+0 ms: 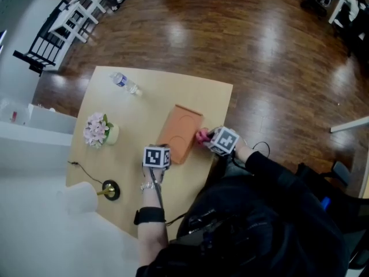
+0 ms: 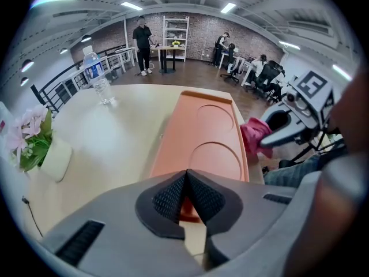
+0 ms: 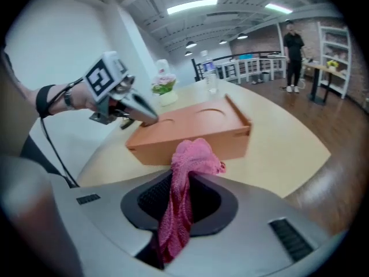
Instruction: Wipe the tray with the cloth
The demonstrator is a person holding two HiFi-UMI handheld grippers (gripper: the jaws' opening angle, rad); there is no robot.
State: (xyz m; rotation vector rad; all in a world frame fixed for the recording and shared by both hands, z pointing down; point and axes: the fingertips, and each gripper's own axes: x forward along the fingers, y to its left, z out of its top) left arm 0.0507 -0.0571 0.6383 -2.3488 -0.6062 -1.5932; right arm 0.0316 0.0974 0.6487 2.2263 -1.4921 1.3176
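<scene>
R gripper [image 3: 180,183] clamps pink cloth [image 3: 193,157] just off tray [image 2: 202,126] by table [image 1: 130,117] edge; L gripper [image 2: 185,176] pinches tray rim. Risk: cloth snags rim, pulls out.

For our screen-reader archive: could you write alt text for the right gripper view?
The right tongs clamp a bunched pink cloth just in front of an orange tray on a pale table. At the tray's left end, the left tongs are closed on its rim.
</scene>
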